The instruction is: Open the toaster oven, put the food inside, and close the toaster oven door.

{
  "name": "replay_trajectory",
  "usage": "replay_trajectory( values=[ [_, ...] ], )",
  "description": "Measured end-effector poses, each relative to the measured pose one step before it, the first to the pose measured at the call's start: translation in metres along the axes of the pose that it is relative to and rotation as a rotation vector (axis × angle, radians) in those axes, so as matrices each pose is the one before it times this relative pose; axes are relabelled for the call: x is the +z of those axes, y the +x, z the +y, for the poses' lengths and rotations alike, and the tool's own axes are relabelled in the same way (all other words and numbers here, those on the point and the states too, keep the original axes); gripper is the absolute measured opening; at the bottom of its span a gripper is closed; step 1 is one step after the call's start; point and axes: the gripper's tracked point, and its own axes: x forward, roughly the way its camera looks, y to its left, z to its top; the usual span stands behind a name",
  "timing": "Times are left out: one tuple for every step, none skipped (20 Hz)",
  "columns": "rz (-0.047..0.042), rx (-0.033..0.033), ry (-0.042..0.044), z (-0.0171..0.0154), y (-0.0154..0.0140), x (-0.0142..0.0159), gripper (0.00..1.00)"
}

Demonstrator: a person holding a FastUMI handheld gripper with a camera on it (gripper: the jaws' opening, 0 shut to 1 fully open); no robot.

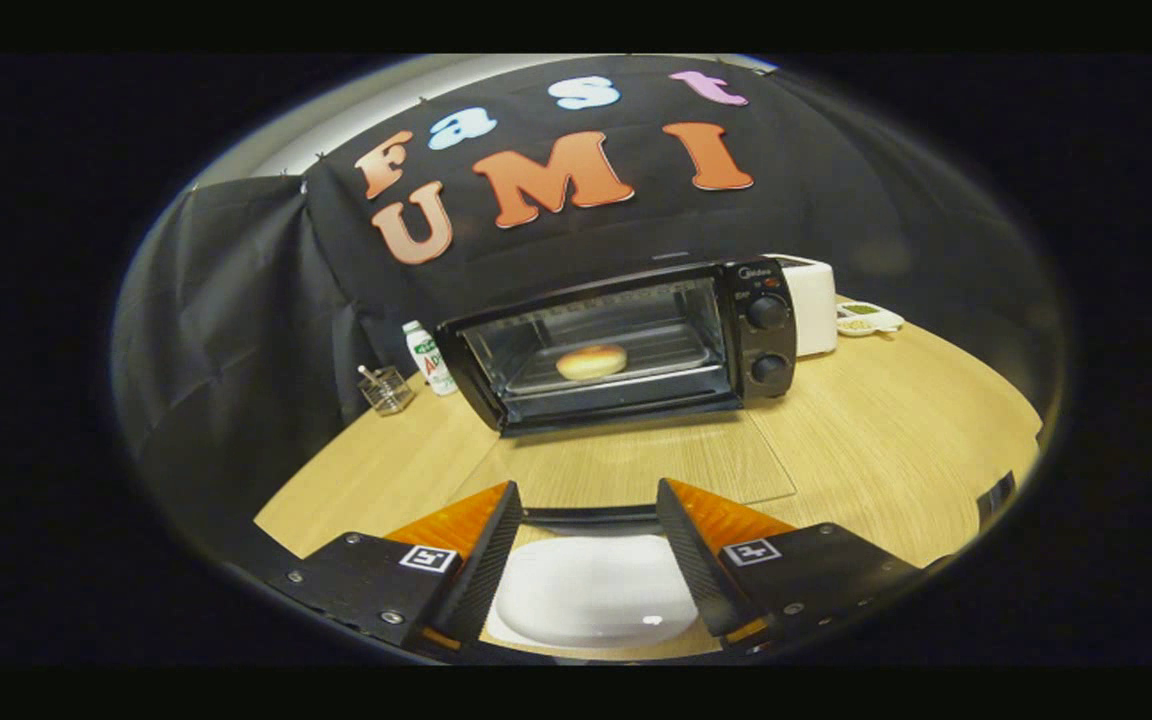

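Ahead, well beyond the tool (pixel 588 545), toaster oven (pixel 626 340) with glass door (pixel 626 462) folded down flat toward the fingers, bun (pixel 591 361) on the rack inside, tool fingers spread wide and empty, white plate (pixel 591 590) on the tabletop (pixel 896 440) between them.

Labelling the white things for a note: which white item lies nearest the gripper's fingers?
The white plate, empty, lies between the open gripper's fingers. The white appliance and the white bottle stand far beyond, flanking the toaster oven.
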Motion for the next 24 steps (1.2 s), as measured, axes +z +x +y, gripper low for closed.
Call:
replay_trajectory(
  values=[
    [0.02110,-0.00741,-0.01409,-0.00238,0.00036,-0.00873,0.82],
    [0.01854,-0.00368,-0.01197,-0.00275,-0.00014,-0.00799,0.83],
    [0.01812,-0.00221,-0.01049,-0.00090,0.00154,-0.00688,0.83],
    [0.02315,0.01220,-0.01000,0.00276,0.00375,-0.00687,0.83],
    [0.02656,0.00172,-0.00650,0.00028,0.00274,-0.00601,0.83],
    [0.01143,-0.00701,-0.01667,-0.00227,0.00245,-0.00542,0.83],
    [0.01268,-0.01251,-0.02544,-0.00144,0.00273,-0.00276,0.84],
    [0.00807,-0.01132,-0.02366,-0.00072,0.00291,-0.00165,0.84],
    [0.00939,0.00249,-0.02266,0.00161,0.00263,-0.00126,0.84],
    [0.01668,0.00727,-0.00786,0.00213,0.00263,-0.00228,0.84],
    [0.00722,0.01461,0.00955,0.00338,0.00287,0.00126,0.84],
    [0.00891,-0.00282,0.00169,-0.00124,0.00110,-0.00036,0.84],
    [-0.01452,-0.01654,-0.01093,-0.00259,0.00054,0.00679,0.84],
    [-0.00586,-0.00948,-0.00840,-0.00055,0.00043,0.00475,0.84],
    [0.00486,0.00491,0.00036,-0.00048,0.00070,-0.00129,0.84],
    [0.00721,0.00381,0.00635,0.00132,0.00058,-0.00068,0.84],
    [0.00150,-0.00548,0.00339,-0.00034,0.00047,0.00162,0.84],
    [-0.01013,-0.00244,-0.00354,0.00078,-0.00025,0.00389,0.84],
    [-0.01418,-0.01067,-0.00734,-0.00080,0.00033,0.00607,0.83],
    [-0.01552,-0.01237,-0.00714,-0.00128,-0.00029,0.00672,0.81],
    [-0.01149,-0.00455,-0.00137,0.00015,0.00136,0.00477,0.80],
    [0.00311,0.00257,0.00646,0.00211,-0.00138,0.00126,0.80],
    [-0.00683,0.00586,-0.00257,0.00495,0.00107,0.00108,0.79],
    [0.01208,-0.00542,-0.01600,-0.00001,-0.00004,-0.00478,0.80]
  ],
)
